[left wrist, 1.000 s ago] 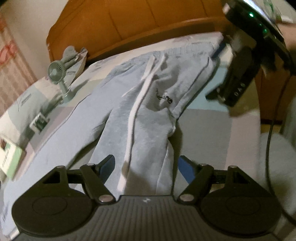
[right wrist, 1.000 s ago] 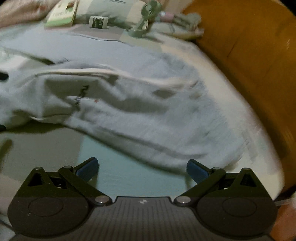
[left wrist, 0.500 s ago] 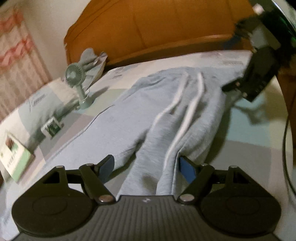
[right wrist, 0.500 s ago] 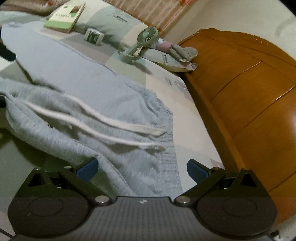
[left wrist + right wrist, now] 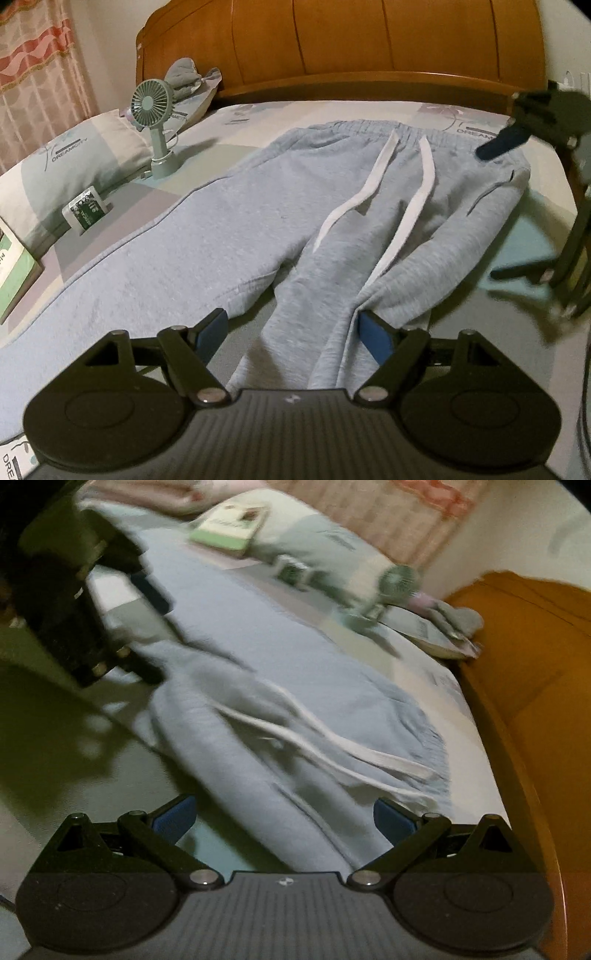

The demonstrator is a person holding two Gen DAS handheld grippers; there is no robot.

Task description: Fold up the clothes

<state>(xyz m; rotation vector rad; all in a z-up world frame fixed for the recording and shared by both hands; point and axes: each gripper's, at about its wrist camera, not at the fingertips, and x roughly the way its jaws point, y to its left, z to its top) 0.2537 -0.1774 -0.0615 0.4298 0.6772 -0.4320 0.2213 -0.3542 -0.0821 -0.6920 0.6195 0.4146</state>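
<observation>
Pants [image 5: 280, 229], soft and grey, lie spread out flat on your bed [image 5: 369, 110], with the waist up by the wooden headboard [image 5: 332, 40]. Your left gripper [image 5: 291, 334] has its jaws wide apart over one pant leg, holding nothing. Your right gripper [image 5: 282, 819] is wide apart too, near the waist.

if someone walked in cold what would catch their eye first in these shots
The grey sweatpants spread flat across the middle of the bed, with two white drawstrings trailing down from the waistband, dominate both views. Behind them rises a glossy orange-brown wooden headboard, and to the left a small green desk fan stands by the pillow. The left claw sits wide open over one pant leg.
</observation>
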